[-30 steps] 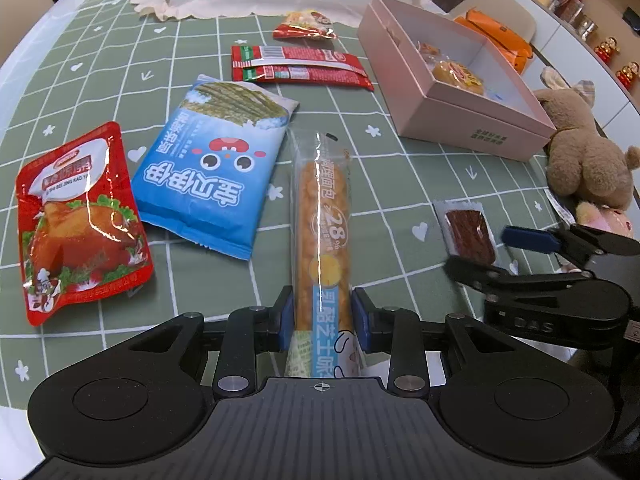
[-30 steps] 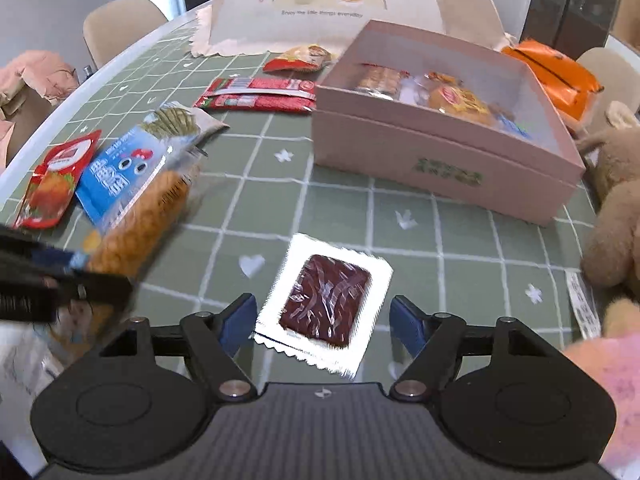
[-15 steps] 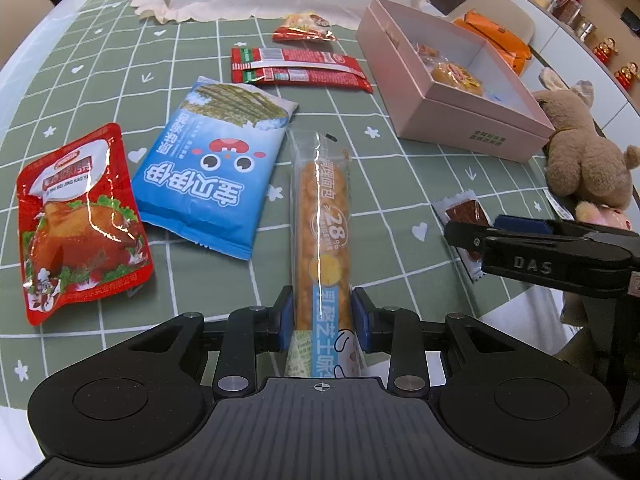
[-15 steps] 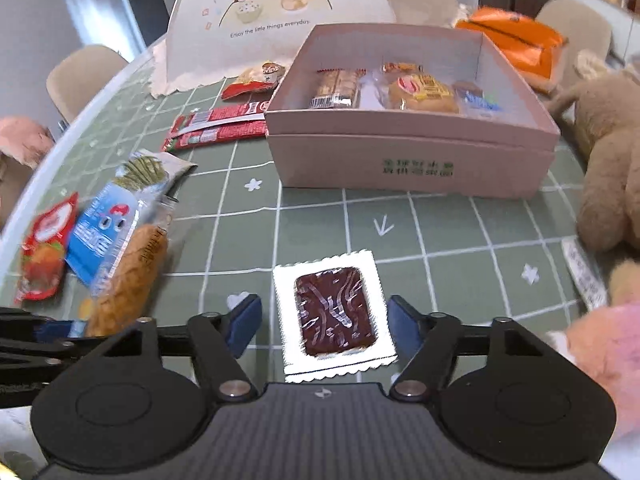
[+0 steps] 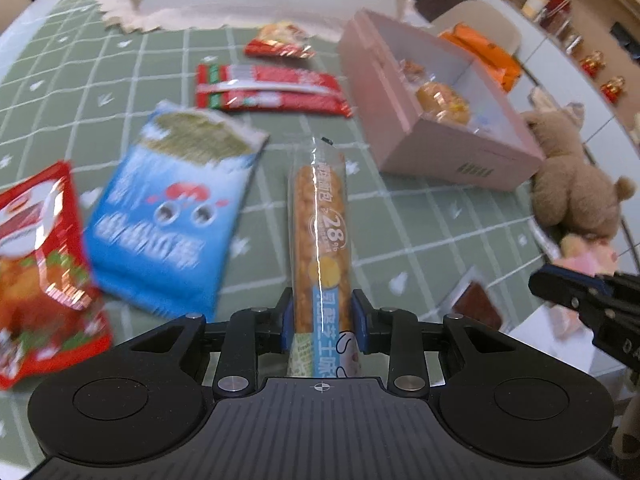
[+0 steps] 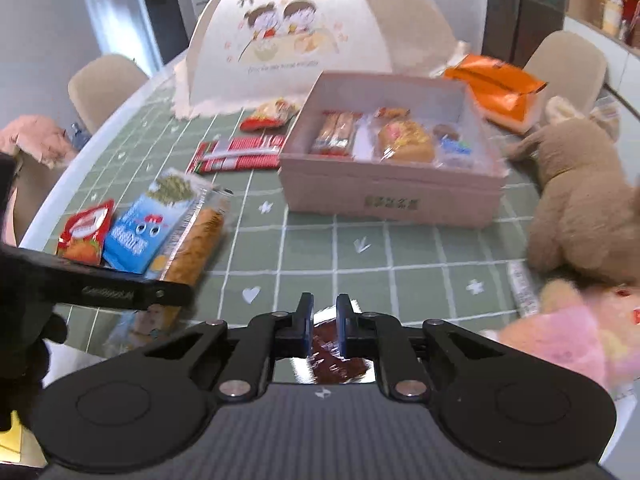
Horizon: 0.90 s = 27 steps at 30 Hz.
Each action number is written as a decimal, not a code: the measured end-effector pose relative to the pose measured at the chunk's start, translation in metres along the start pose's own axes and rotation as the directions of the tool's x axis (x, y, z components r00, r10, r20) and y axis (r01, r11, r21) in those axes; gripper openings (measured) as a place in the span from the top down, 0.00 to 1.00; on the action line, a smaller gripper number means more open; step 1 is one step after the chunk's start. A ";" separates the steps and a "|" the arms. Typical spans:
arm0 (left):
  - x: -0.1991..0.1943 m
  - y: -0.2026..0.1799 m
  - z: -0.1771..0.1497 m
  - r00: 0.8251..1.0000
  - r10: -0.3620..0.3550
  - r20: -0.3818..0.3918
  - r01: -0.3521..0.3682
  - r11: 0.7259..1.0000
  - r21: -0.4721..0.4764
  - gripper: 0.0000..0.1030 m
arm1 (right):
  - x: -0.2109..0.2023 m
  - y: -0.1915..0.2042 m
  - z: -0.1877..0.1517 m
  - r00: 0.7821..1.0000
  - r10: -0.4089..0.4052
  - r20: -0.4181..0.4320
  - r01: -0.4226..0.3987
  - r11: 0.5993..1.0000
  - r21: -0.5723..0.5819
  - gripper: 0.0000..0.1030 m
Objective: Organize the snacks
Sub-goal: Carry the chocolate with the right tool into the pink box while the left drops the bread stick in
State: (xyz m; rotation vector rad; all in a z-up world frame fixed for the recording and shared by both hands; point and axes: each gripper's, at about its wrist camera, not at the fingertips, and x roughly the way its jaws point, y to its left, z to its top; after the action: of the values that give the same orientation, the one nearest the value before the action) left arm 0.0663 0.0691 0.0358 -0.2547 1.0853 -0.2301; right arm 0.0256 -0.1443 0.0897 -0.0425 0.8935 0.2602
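Note:
My left gripper [image 5: 322,312] grips the near end of a long clear pack of orange cheese bread [image 5: 320,220]; its jaws are closing and the blue pads press the pack's sides. The pack points away toward the open pink box [image 5: 452,152]. My right gripper [image 6: 323,312] is shut on a small white-edged packet of dark red snack [image 6: 336,364], held close under the camera above the green checked tablecloth. The pink box [image 6: 388,196] lies straight ahead of it with several snacks inside. The left wrist view shows the right gripper's fingers [image 5: 560,292] at the right edge.
A blue seaweed snack bag [image 5: 172,216], a red chicken packet [image 5: 36,264], red stick packs [image 5: 272,90] and a small red snack [image 5: 280,42] lie on the cloth. A brown plush bear [image 6: 576,196] and a pink toy sit right of the box. A white domed food cover [image 6: 312,32] and an orange bag [image 6: 496,88] stand behind.
My right gripper has shut on the dark red packet and lifted it off the cloth. My left gripper has shifted with the bread pack in it, blurring the table behind.

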 end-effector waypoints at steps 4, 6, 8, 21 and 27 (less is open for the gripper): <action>-0.007 -0.013 -0.002 1.000 -0.018 0.019 0.018 0.999 0.040 0.68 | -0.001 -0.011 -0.008 1.000 -0.027 -0.003 0.027 0.999 -0.020 0.85; -0.008 -0.018 -0.010 1.000 -0.004 -0.006 0.004 0.997 0.073 0.68 | 0.005 -0.014 -0.016 0.999 -0.022 -0.032 0.022 0.999 -0.030 0.74; -0.008 -0.021 -0.019 0.999 0.024 -0.024 -0.021 0.994 0.103 0.68 | 0.013 -0.015 -0.024 0.998 -0.015 -0.054 0.013 0.999 -0.037 0.55; 0.005 -0.028 -0.017 0.998 0.069 -0.013 -0.067 0.989 0.135 0.66 | 0.051 0.012 -0.024 0.991 0.018 -0.136 -0.036 0.991 -0.131 0.62; 0.009 -0.033 -0.002 0.998 0.057 -0.018 -0.054 0.990 0.129 0.68 | 0.028 0.002 -0.025 0.991 0.040 -0.124 -0.049 0.997 -0.066 0.63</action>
State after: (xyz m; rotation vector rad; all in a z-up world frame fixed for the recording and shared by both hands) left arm 0.0666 0.0354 0.0379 -0.1071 1.0932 -0.2527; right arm 0.0228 -0.1404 0.0523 -0.1034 1.0084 0.3328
